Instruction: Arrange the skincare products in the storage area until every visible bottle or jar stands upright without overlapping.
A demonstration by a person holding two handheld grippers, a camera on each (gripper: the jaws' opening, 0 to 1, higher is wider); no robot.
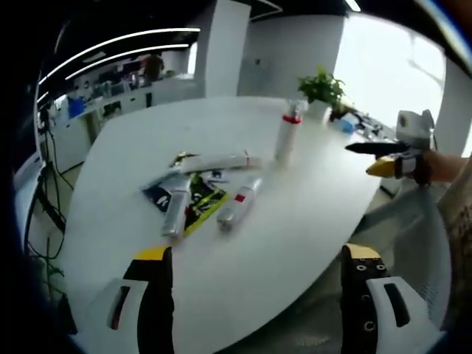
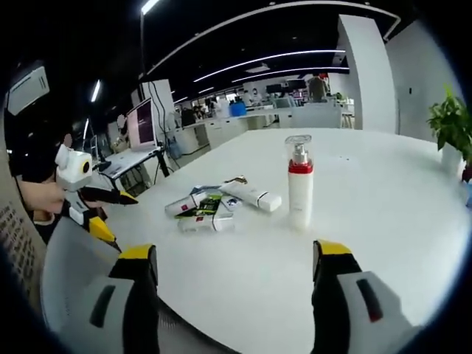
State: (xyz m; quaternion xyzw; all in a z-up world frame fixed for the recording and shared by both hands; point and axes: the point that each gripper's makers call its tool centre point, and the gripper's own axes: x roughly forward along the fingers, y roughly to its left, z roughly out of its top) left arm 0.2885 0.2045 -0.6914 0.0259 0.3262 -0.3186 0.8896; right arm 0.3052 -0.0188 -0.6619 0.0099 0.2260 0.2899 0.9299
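I am holding both hand-held grippers released and empty, off the edge of the white bench (image 2: 383, 206). The right hand-held gripper (image 2: 234, 258) is pointing toward the upright pump bottle (image 2: 299, 181), which is standing well ahead of its jaws. The left hand-held gripper (image 1: 254, 258) is facing the lying tubes (image 1: 210, 192), which are resting on a dark packet (image 1: 193, 199), apart from its jaws and from the bottle.
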